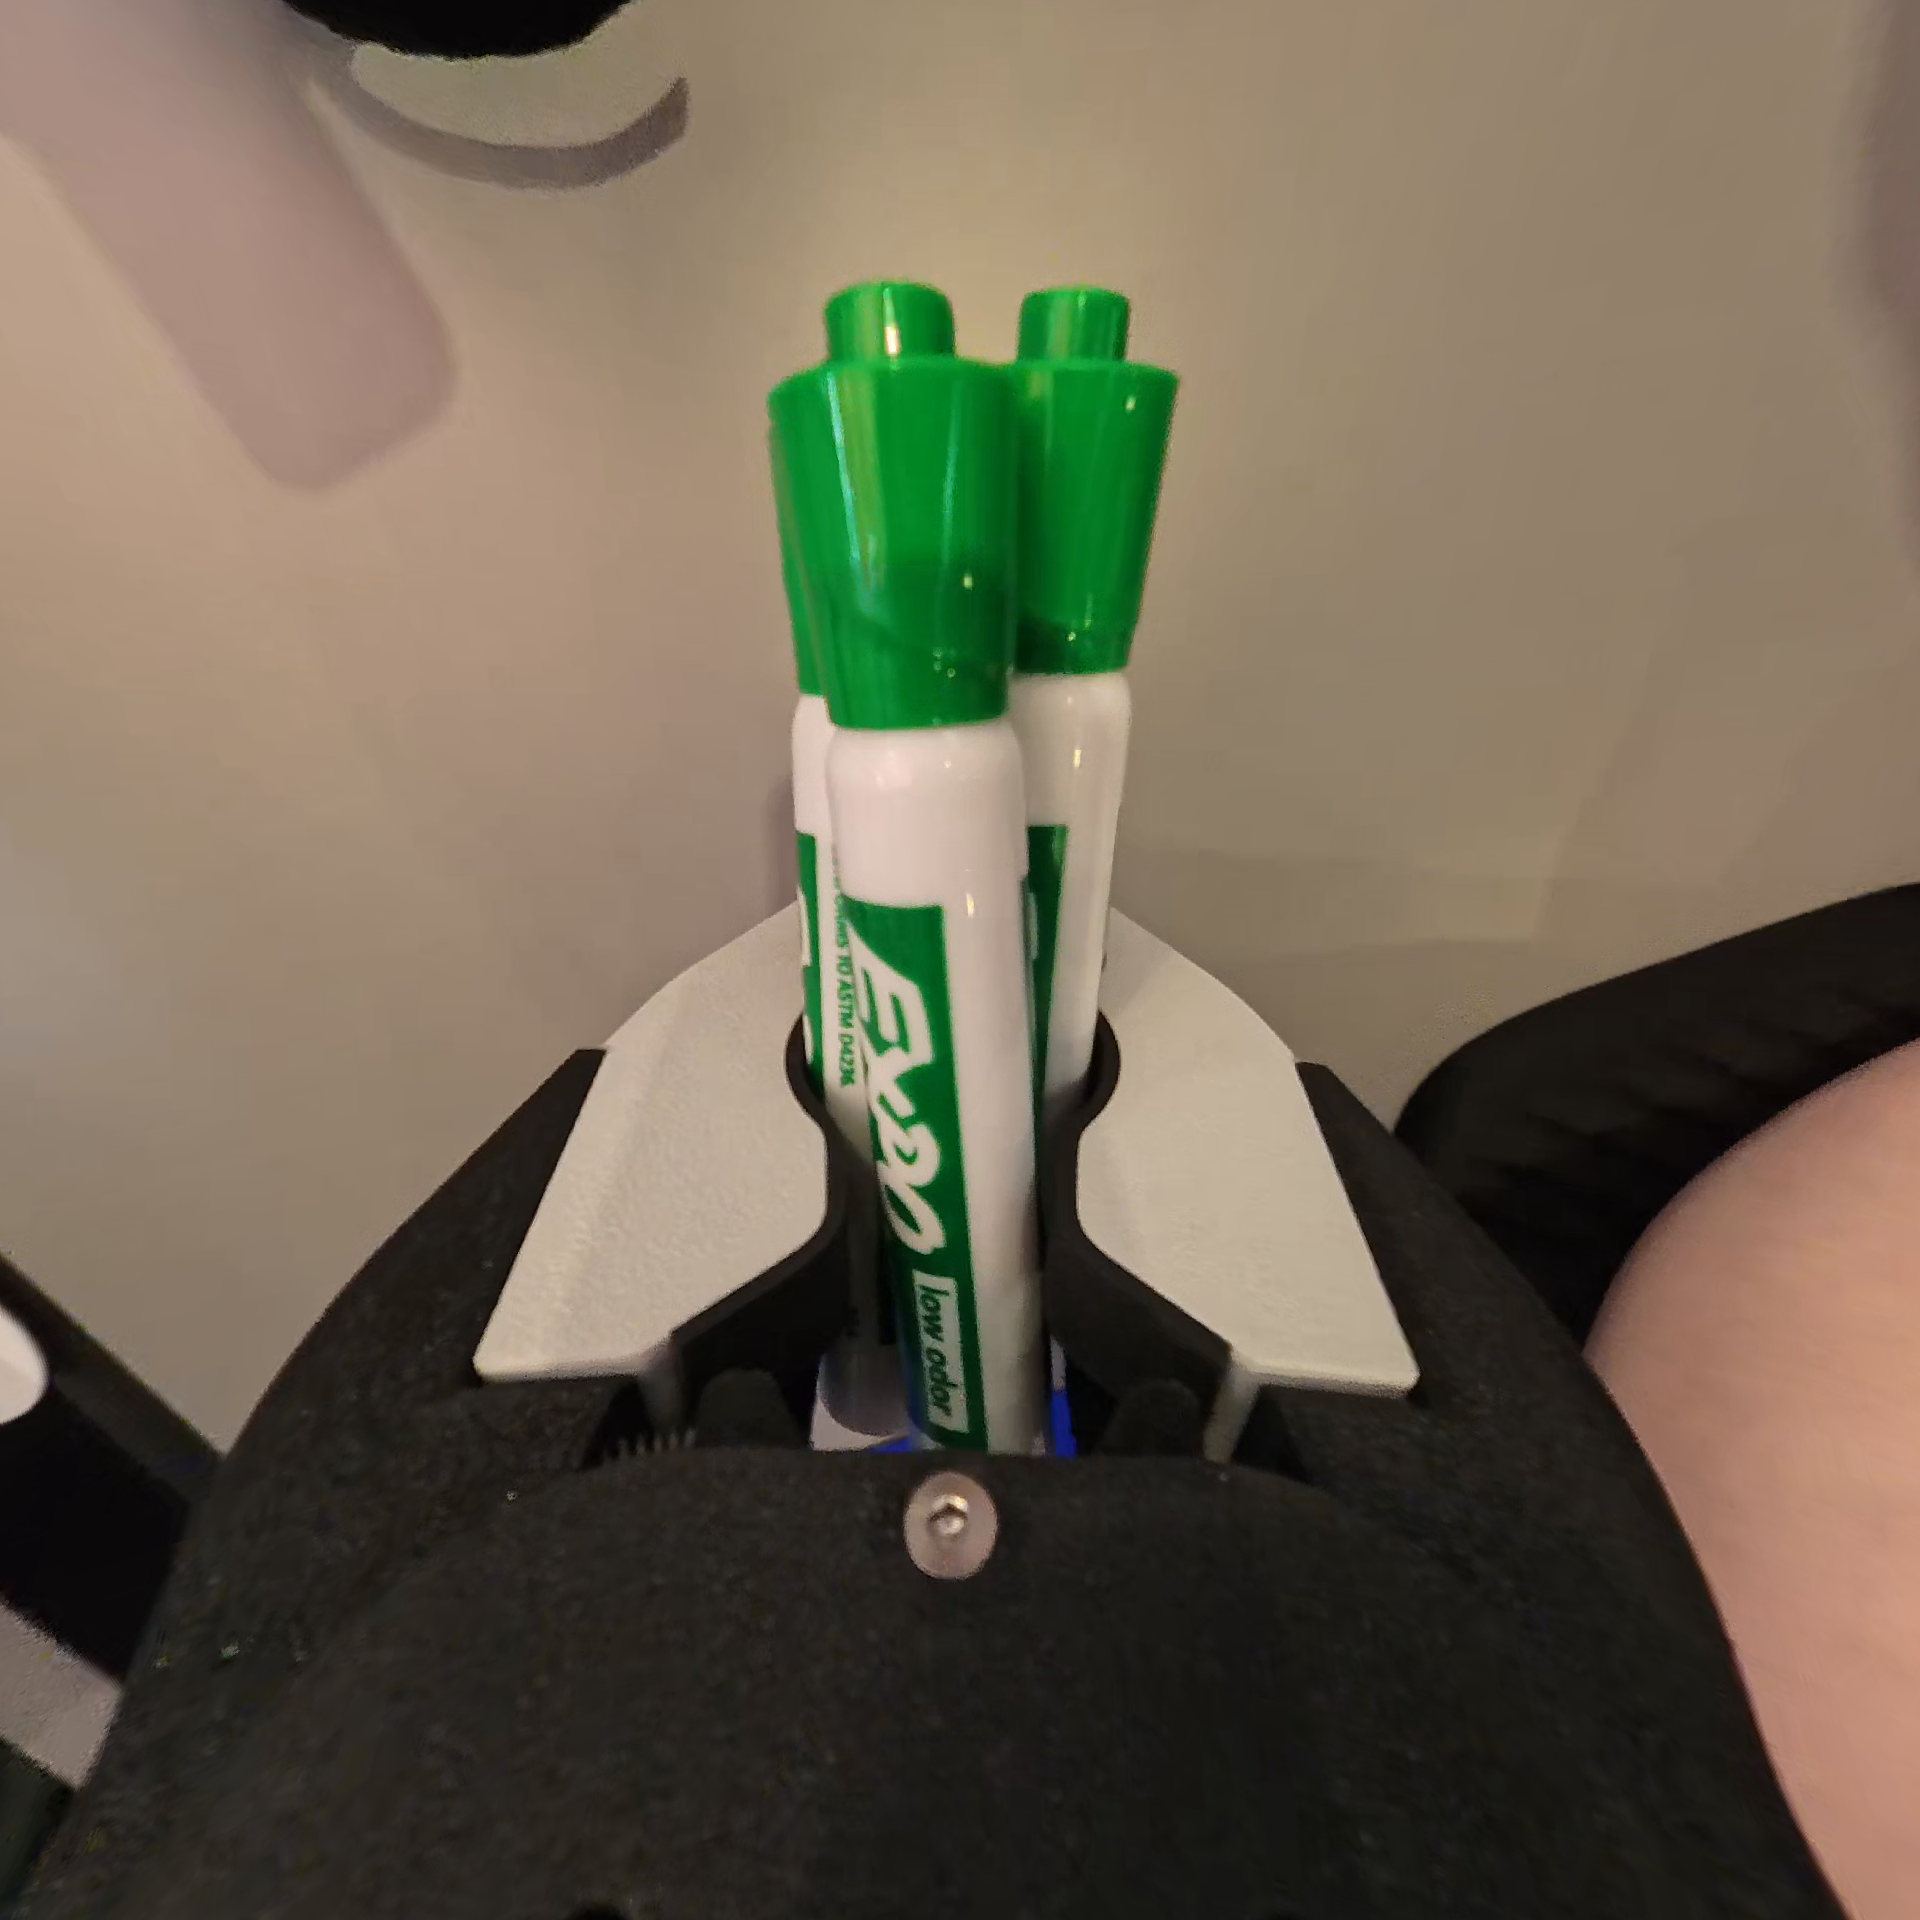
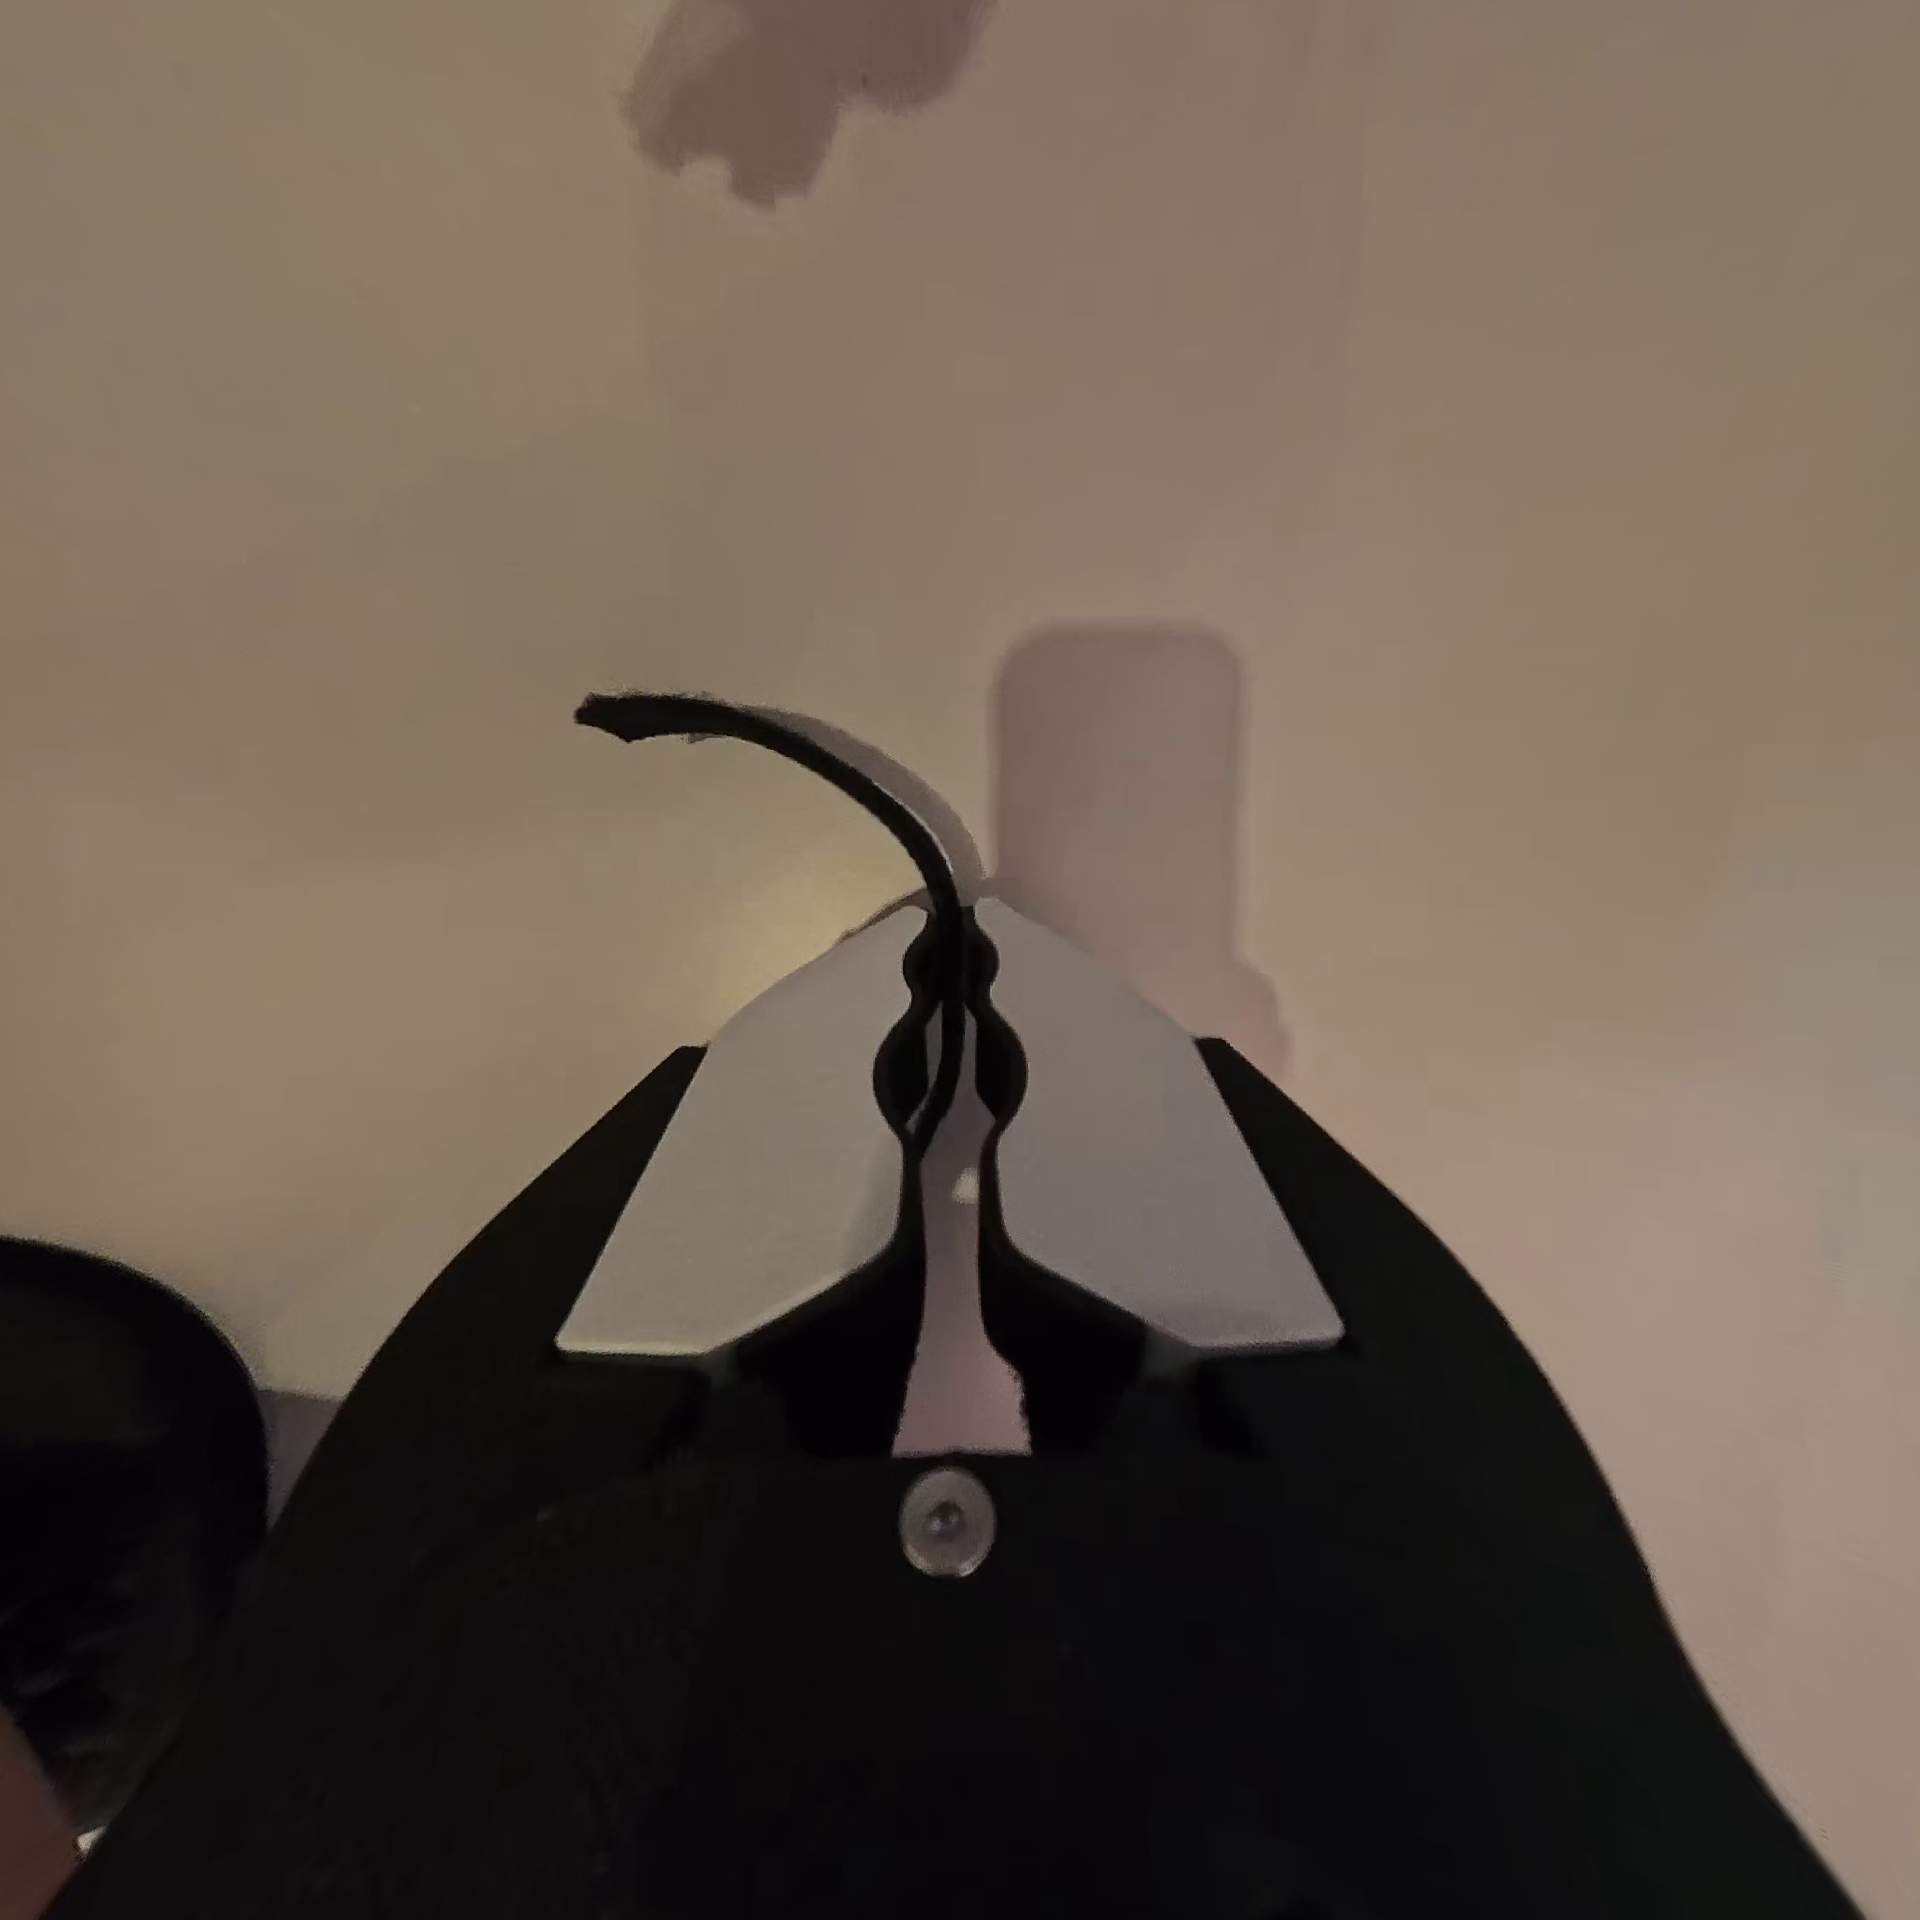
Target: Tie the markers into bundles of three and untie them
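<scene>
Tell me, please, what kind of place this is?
Probably an indoor room, maybe an office or home desk area, though little shows. A plain cream wall fills the background, a black mesh chair stands at the right, and the left gripper holds whiteboard markers.

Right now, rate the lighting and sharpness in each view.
Left wrist view: evenly lit, markers sharp with small glare spots on the caps, edges blurred. Right wrist view: dim, tool nearly silhouetted, strap dark against the wall, soft shadows behind.

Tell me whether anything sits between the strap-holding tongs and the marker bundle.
Cannot tell: the right tongs pinch a curved black strap against a bare wall, while three green-capped white markers appear only in the left tongs.
</scene>
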